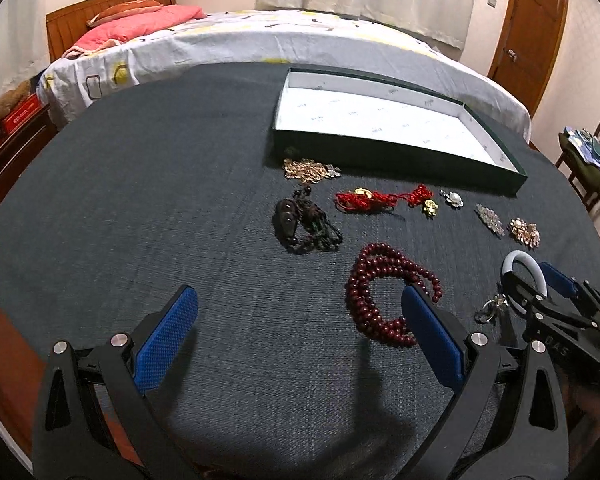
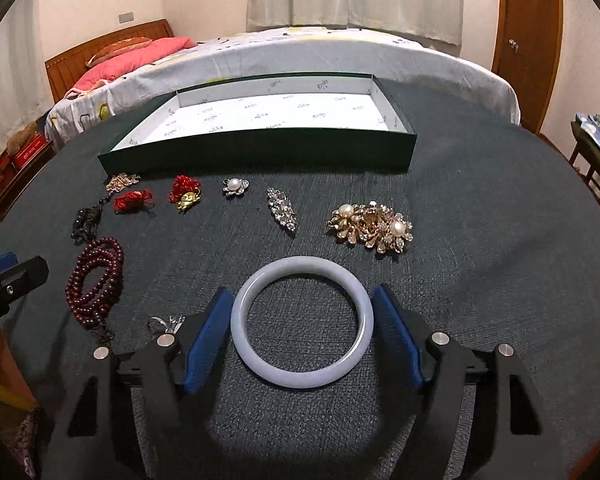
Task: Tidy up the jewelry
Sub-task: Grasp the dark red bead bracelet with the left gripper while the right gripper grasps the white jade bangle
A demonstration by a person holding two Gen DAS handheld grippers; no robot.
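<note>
Centrally, a pale bangle (image 2: 302, 324) is seen lying flat on the dark counter (image 2: 480, 208), framed by the right hand-held gripper (image 2: 302, 330), whose blue pads flank it closely; contact cannot be told. Dark red beads (image 1: 384, 300) lie beside the left hand-held gripper (image 1: 300, 336), which is spread wide and empty. Brooches (image 2: 372, 226) and a green tray (image 2: 260, 152) are set beyond.

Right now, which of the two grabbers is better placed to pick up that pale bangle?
The right gripper: the pale bangle lies flat between its open blue fingers. The left gripper hangs over bare cloth beside the red beads.
</note>
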